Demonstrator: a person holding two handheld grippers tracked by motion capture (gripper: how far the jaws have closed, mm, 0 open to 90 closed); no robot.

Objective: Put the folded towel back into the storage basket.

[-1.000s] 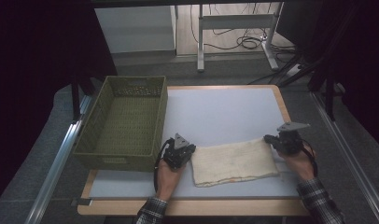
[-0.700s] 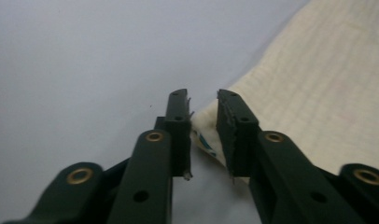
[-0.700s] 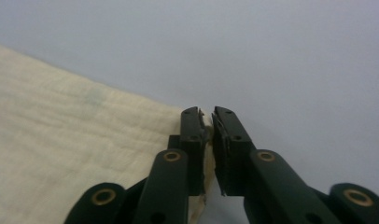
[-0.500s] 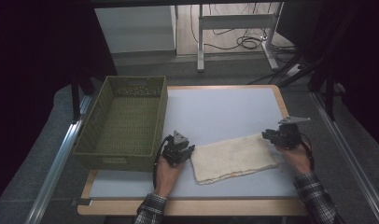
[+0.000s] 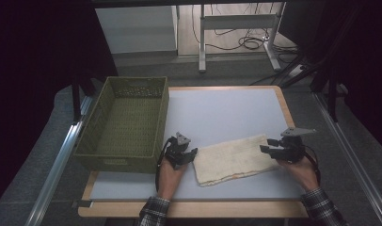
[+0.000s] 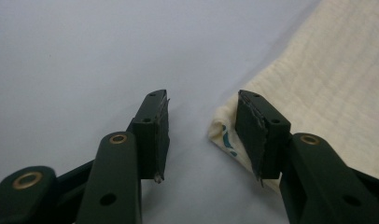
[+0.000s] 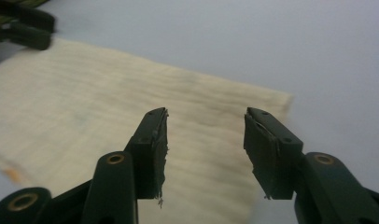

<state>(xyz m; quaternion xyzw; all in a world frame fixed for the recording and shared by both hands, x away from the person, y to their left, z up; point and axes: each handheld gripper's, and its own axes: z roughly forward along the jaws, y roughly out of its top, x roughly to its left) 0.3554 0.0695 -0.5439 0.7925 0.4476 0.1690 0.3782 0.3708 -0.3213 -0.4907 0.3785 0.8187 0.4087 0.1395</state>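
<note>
Folded cloth lies flat on surface, right of basket. Left claw open at cloth's left end, one jaw touching its corner. Right claw open over the right end, holding nothing.

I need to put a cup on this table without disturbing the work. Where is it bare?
The far half of the table is bare, between the green basket and the right edge. A narrow strip along the near edge is bare too. It is crowded around the cream cloth, with the left gripper and right gripper at its ends.
</note>
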